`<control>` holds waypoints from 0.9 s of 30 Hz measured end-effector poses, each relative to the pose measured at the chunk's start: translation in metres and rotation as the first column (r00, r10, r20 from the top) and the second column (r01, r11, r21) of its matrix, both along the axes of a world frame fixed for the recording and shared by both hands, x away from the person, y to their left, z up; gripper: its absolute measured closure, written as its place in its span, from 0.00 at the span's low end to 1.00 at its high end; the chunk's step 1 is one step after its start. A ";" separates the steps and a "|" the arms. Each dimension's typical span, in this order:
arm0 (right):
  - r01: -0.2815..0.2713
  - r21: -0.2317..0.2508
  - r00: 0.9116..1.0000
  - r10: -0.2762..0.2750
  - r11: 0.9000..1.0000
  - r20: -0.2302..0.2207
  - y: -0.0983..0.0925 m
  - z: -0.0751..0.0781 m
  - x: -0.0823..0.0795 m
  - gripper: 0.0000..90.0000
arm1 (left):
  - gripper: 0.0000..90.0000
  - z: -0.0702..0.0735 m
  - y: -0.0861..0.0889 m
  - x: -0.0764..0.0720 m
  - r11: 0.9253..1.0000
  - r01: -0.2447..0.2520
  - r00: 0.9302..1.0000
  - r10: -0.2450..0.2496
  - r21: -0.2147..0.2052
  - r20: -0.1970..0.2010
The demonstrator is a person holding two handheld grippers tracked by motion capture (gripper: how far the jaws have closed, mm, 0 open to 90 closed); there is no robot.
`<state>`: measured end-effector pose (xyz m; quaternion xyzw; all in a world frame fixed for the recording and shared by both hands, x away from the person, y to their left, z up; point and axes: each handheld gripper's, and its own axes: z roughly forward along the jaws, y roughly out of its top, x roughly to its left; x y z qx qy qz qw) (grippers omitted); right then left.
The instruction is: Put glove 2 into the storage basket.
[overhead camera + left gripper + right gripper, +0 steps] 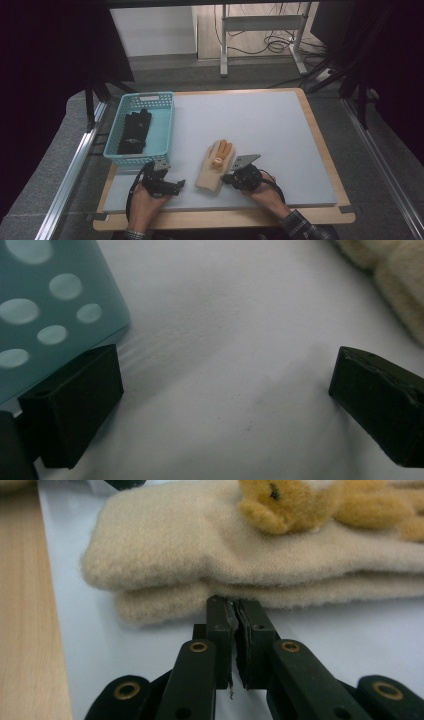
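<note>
At the left of the white table mat (260,125) stands a turquoise perforated plastic basket (161,131) with a pair of black gloves (134,131) lying inside it. Just below the basket's near corner, the left gripper (172,186) rests low over the mat with its jaws wide apart and nothing between them. To its right lies a cream fleece mitten (214,167) with a tan plush bear sewn on top (295,502), flat on the mat near the front edge. The right gripper (234,605) sits at the mitten's cuff side, jaws pressed together, tips touching the fleece edge; whether any fabric is pinched I cannot tell.
</note>
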<state>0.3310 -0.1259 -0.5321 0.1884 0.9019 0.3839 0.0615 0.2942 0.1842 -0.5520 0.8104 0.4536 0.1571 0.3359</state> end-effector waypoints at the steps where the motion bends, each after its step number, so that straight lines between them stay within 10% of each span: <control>1: 0.001 -0.001 1.000 -0.001 1.000 0.000 0.002 0.000 0.000 0.93 | 0.01 0.000 0.000 0.000 1.000 0.001 1.000 -0.001 0.000 -0.001; 16: 0.004 0.005 1.000 -0.004 1.000 0.002 0.028 -0.002 0.009 0.86 | 0.01 -0.001 0.001 0.000 1.000 0.005 1.000 -0.005 -0.004 0.003; 27: 0.131 0.039 0.991 -0.133 0.991 0.031 -0.029 0.015 0.019 0.64 | 0.01 -0.001 0.001 0.001 1.000 0.005 1.000 -0.005 -0.004 0.002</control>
